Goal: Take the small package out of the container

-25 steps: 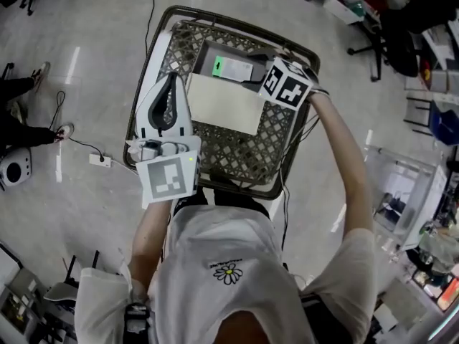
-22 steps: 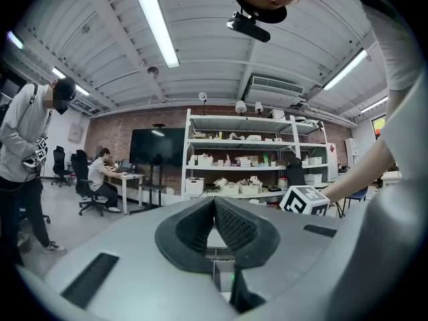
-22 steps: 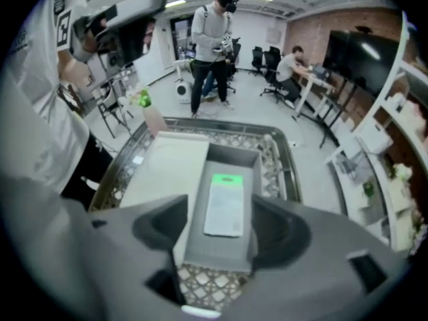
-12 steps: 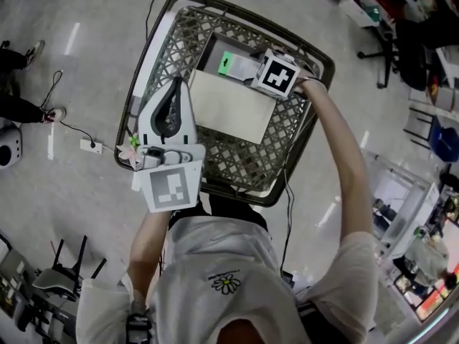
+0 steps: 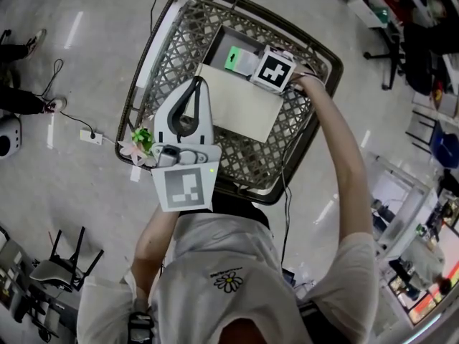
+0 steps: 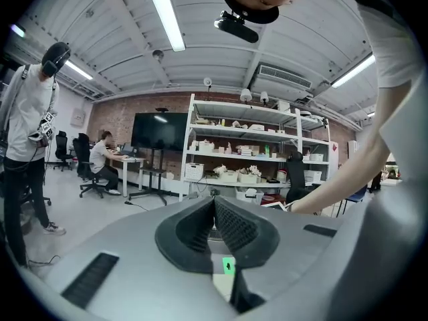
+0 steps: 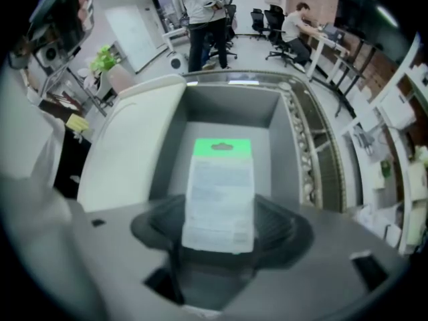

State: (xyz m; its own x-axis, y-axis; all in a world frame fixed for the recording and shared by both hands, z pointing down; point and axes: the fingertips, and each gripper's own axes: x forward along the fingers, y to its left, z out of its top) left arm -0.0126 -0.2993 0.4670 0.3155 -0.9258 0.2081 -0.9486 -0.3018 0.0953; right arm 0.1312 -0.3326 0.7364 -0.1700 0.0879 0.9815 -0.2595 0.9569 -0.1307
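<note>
A basket [image 5: 161,41] is sitting on a lab floor [image 5: 72,84]. The right gripper [image 7: 221,223] is reaching into its grey container [image 7: 200,112], jaws spread wide around the package [image 7: 221,186] lying inside. The left gripper [image 6: 214,223] is hovering empty, jaws pressed together.

A pink and green flower [image 5: 138,145] shows near a white power strip [image 5: 91,136] that lies on the shiny grey floor [image 5: 72,192].

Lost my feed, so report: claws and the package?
Left claw shut, empty. Right claw open, straddling small package. Package lying in gray container, nothing blocking.
</note>
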